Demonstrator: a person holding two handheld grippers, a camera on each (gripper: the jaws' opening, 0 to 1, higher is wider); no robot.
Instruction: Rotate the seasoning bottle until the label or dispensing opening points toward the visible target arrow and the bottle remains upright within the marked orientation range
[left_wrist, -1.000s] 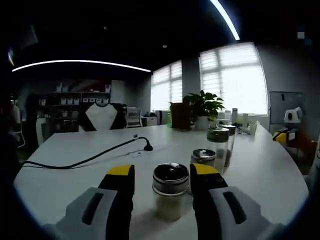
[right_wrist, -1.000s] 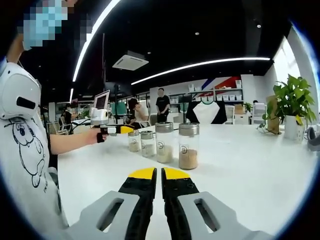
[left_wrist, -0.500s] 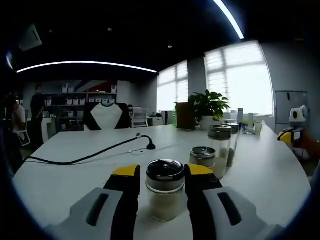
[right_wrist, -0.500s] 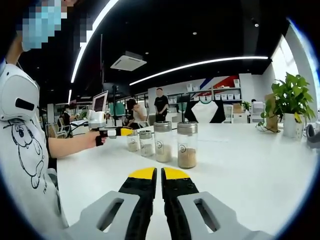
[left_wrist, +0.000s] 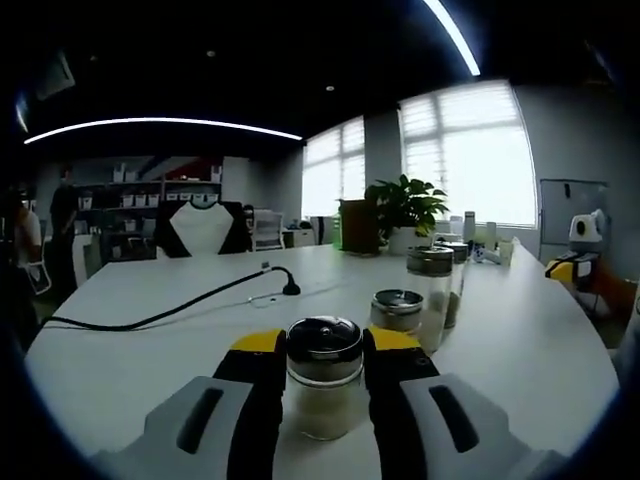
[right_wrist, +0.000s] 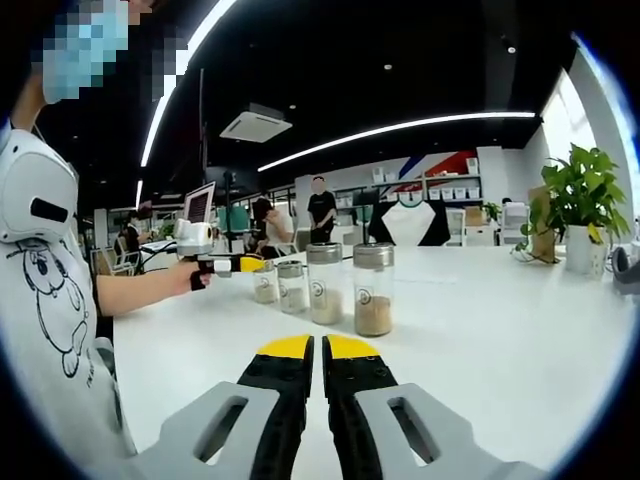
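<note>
Left claw (left_wrist: 320, 345) around the near bottle (left_wrist: 323, 390), upright on the white desk (left_wrist: 150, 350).
My left jaws sit against both sides of it, gripping just under the metal cap. Three more bottles (left_wrist: 432, 292) line up beyond, toward the far right; a black cable (left_wrist: 170, 318) runs left. My right claw (right_wrist: 308, 347) is closed and empty, low over the desk, well short of the row.

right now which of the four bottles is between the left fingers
The end bottle with pale powder, first in the row, sits between the left gripper fingers; the other three bottles stand behind it, untouched.
</note>
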